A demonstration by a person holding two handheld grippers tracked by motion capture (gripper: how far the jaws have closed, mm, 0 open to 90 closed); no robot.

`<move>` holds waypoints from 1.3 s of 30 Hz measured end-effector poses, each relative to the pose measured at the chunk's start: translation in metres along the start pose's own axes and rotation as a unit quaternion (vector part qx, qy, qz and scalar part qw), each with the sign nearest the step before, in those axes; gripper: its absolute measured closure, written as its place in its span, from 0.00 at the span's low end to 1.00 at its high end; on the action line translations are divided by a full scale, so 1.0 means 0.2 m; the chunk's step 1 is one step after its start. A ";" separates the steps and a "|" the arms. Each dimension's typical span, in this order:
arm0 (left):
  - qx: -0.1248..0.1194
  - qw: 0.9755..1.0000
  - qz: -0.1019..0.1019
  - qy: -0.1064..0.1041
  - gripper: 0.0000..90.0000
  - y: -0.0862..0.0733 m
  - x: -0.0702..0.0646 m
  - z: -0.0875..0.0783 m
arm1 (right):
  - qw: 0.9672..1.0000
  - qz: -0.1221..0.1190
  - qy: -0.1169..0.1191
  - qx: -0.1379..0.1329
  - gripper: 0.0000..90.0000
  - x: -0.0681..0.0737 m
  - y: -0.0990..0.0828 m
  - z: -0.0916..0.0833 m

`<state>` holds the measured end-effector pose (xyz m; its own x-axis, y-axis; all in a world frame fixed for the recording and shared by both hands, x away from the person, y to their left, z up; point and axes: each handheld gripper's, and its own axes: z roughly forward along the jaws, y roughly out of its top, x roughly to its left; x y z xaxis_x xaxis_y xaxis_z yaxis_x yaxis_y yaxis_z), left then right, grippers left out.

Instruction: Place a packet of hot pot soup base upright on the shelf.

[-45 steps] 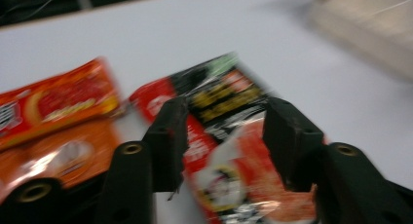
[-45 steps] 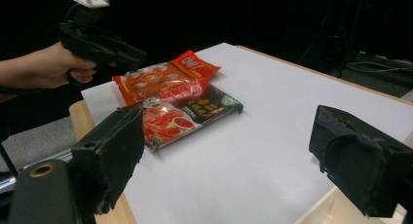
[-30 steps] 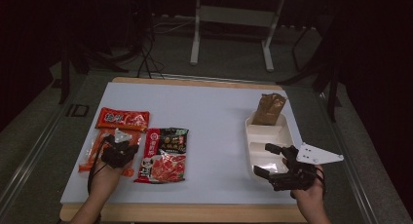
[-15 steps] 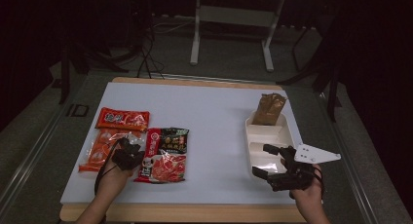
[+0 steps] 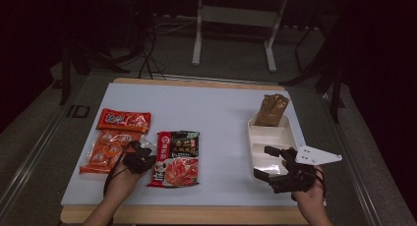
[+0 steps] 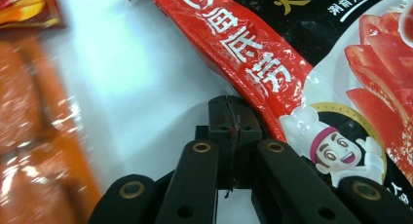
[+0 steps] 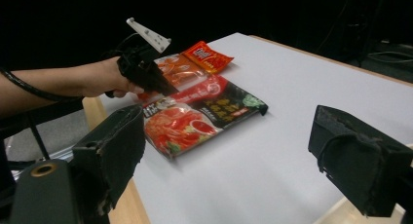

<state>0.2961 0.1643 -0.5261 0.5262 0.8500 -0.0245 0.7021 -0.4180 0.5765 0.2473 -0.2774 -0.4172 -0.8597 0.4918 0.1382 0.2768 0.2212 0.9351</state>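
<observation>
While checking along the jaws in the left gripper view, found left gripper (image 5: 142, 159) clenched, tips flat together, nothing seen between them. Logged its tips low on the table (image 5: 216, 113), right at the left edge of the red-and-black packet (image 5: 177, 157). Could not tell whether any of the film edge was nipped. Judged this placement as a try at getting under or onto the packet's thin rim, since a flat pouch offers no other purchase.

Recorded the packet lying flat, face up, near the front of the table. Noted an orange packet (image 5: 105, 150) just left of it, the left gripper in the gap between the two. Noted a small red packet (image 5: 124, 120) left of it and farther back.

Found right gripper (image 5: 260, 161) released, jaws wide apart, well to the right of the red-and-black packet, held above the near compartment of a white tray (image 5: 290, 137). Noted a brown bag (image 5: 270, 109) standing in the tray's far compartment. Judged the right gripper as waiting, and the tray as the likely destination for the packet.
</observation>
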 end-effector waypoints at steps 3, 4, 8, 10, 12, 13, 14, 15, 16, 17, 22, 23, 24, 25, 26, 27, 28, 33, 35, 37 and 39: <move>0.001 1.000 0.006 -0.008 1.00 0.02 -0.03 0.01 | 1.000 -0.001 0.000 0.002 0.15 0.00 0.00 0.00; 0.001 1.000 0.008 -0.010 1.00 0.03 -0.04 0.02 | 1.000 0.000 0.001 0.002 0.15 0.00 0.00 0.01; 0.002 1.000 0.013 -0.019 1.00 0.05 -0.07 0.03 | 1.000 -0.001 0.002 0.003 0.15 0.00 0.00 0.01; 0.004 0.999 0.021 -0.025 1.00 0.07 -0.10 0.04 | 1.000 -0.003 0.002 0.004 0.15 0.01 0.00 0.01; 0.005 0.999 0.025 -0.031 1.00 0.08 -0.13 0.05 | 1.000 -0.003 0.003 0.003 0.15 0.00 0.00 0.01; 0.006 0.999 0.029 -0.034 1.00 0.09 -0.15 0.06 | 1.000 -0.004 0.003 0.003 0.15 0.00 0.00 0.01; 0.007 0.999 0.031 -0.037 1.00 0.09 -0.15 0.06 | 1.000 -0.003 0.002 0.004 0.15 0.00 0.00 0.01; 0.007 0.999 0.032 -0.040 1.00 0.10 -0.16 0.07 | 1.000 -0.002 0.002 0.004 0.15 0.00 -0.01 0.01; 0.008 0.998 0.034 -0.044 1.00 0.10 -0.17 0.07 | 1.000 -0.002 0.002 0.004 0.15 0.00 -0.01 0.00; 0.008 0.998 0.033 -0.046 1.00 0.11 -0.18 0.07 | 1.000 -0.002 0.001 0.005 0.15 0.00 -0.01 0.00; 0.011 0.998 0.041 -0.056 1.00 0.14 -0.22 0.09 | 1.000 -0.002 0.002 0.004 0.15 0.00 -0.01 0.00; 0.010 0.997 0.044 -0.058 1.00 0.14 -0.23 0.10 | 1.000 0.000 0.004 0.004 0.15 0.00 -0.01 0.00; 0.011 0.997 0.044 -0.061 1.00 0.15 -0.24 0.10 | 1.000 -0.001 0.003 0.004 0.15 0.00 -0.01 0.00; 0.013 0.997 0.046 -0.063 1.00 0.15 -0.25 0.10 | 1.000 -0.003 0.002 0.006 0.15 0.00 -0.01 0.00; 0.013 0.997 0.046 -0.063 1.00 0.15 -0.25 0.10 | 1.000 -0.003 0.002 0.006 0.15 0.00 -0.01 0.00; 0.012 0.996 0.049 -0.066 1.00 0.16 -0.27 0.11 | 1.000 -0.003 0.003 0.005 0.15 0.00 -0.01 0.00; 0.010 0.996 0.050 -0.067 1.00 0.17 -0.28 0.12 | 1.000 -0.003 0.003 0.005 0.15 0.00 -0.01 0.00; 0.011 0.996 0.054 -0.075 1.00 0.19 -0.31 0.13 | 1.000 -0.004 0.003 0.008 0.15 0.00 -0.01 0.01; 0.012 0.995 0.054 -0.078 1.00 0.19 -0.32 0.14 | 1.000 -0.005 0.003 0.008 0.15 0.00 -0.01 0.01; 0.013 0.995 0.054 -0.080 1.00 0.20 -0.32 0.14 | 1.000 -0.005 0.003 0.008 0.15 0.00 -0.01 0.01; 0.015 0.995 0.049 -0.082 1.00 0.20 -0.33 0.14 | 1.000 -0.005 0.003 0.008 0.15 0.00 -0.01 0.01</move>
<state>0.3033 0.0830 -0.5245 0.6631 0.7412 -0.1041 0.6555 -0.5080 0.5587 0.2474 -0.2767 -0.4194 -0.8650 0.4843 0.1314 0.2751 0.2387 0.9313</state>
